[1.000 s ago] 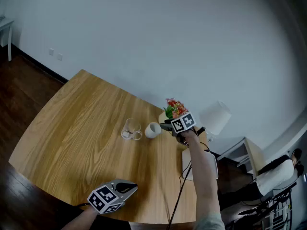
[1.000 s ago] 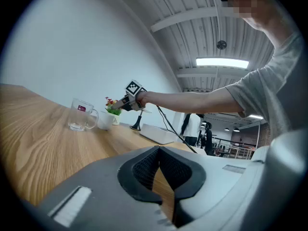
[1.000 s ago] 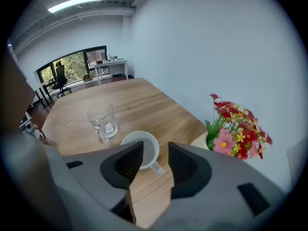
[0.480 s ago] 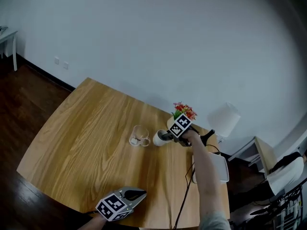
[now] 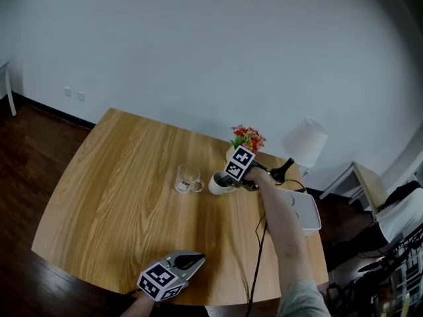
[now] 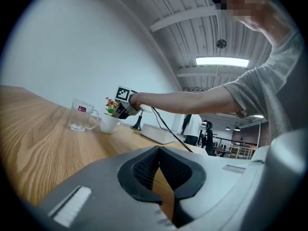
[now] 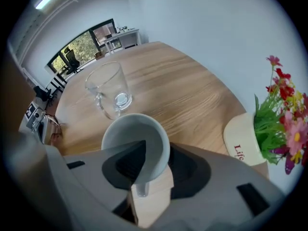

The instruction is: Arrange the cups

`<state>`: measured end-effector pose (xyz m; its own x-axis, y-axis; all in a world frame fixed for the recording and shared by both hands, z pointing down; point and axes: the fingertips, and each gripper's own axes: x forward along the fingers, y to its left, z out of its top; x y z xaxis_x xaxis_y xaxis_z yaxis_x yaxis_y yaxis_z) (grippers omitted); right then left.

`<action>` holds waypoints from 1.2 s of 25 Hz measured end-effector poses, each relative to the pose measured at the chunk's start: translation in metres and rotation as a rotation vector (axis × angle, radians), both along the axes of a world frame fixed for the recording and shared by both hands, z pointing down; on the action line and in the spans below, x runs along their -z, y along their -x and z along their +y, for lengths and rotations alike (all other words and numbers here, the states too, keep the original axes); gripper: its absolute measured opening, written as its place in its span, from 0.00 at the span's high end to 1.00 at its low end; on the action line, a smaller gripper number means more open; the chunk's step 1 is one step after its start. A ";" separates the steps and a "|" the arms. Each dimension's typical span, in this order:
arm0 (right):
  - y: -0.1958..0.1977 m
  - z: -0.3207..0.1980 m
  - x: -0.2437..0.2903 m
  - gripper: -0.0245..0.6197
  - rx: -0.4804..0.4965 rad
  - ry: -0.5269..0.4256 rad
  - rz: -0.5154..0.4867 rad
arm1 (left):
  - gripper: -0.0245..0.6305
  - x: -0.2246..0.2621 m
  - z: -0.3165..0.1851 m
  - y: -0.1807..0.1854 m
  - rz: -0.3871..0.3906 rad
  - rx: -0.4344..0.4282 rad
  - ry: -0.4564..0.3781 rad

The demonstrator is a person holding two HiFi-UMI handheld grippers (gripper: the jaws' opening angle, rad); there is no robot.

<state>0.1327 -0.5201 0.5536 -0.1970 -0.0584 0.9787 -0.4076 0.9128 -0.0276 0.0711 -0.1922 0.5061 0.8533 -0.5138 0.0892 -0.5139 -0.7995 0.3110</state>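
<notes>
Two jaws of the right gripper, apart and just now closing, straddle the wall of the round white ceramic cup. It sits at lower centre in the right gripper view, below the clear glass mug. Seating them deeper before squeezing would probably stop the cup tipping. The left gripper has its jaws together on nothing.

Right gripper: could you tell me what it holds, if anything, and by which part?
Nothing yet. The right gripper straddles the wall of the white cup, one jaw inside, one outside; its jaws have just been closing but do not press it.
</notes>
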 end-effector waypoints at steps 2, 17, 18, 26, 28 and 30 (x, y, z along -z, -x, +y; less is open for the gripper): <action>0.001 0.003 -0.001 0.75 -0.001 0.007 0.000 | 0.95 -0.001 0.000 0.001 -0.004 0.001 -0.003; -0.008 0.025 0.002 0.90 -0.080 -0.012 -0.018 | 0.95 -0.002 0.002 0.003 -0.016 -0.002 -0.014; -0.013 0.029 0.006 0.90 -0.090 -0.015 -0.028 | 0.95 -0.001 0.002 0.004 -0.016 -0.002 -0.014; -0.102 0.061 0.113 0.90 -0.225 -0.079 -0.189 | 0.95 0.000 -0.001 0.006 -0.016 -0.006 -0.014; -0.147 0.065 0.139 0.90 -0.285 -0.124 -0.155 | 0.95 -0.001 -0.001 0.005 -0.023 -0.009 -0.016; -0.194 0.069 0.157 0.90 -0.360 -0.159 -0.111 | 0.95 -0.002 -0.001 0.004 -0.031 -0.012 -0.023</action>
<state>0.3269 -0.4509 0.3967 -0.2405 -0.2920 0.9257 -0.7045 0.7086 0.0405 0.0669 -0.1930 0.5083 0.8565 -0.5057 0.1037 -0.5132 -0.8126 0.2762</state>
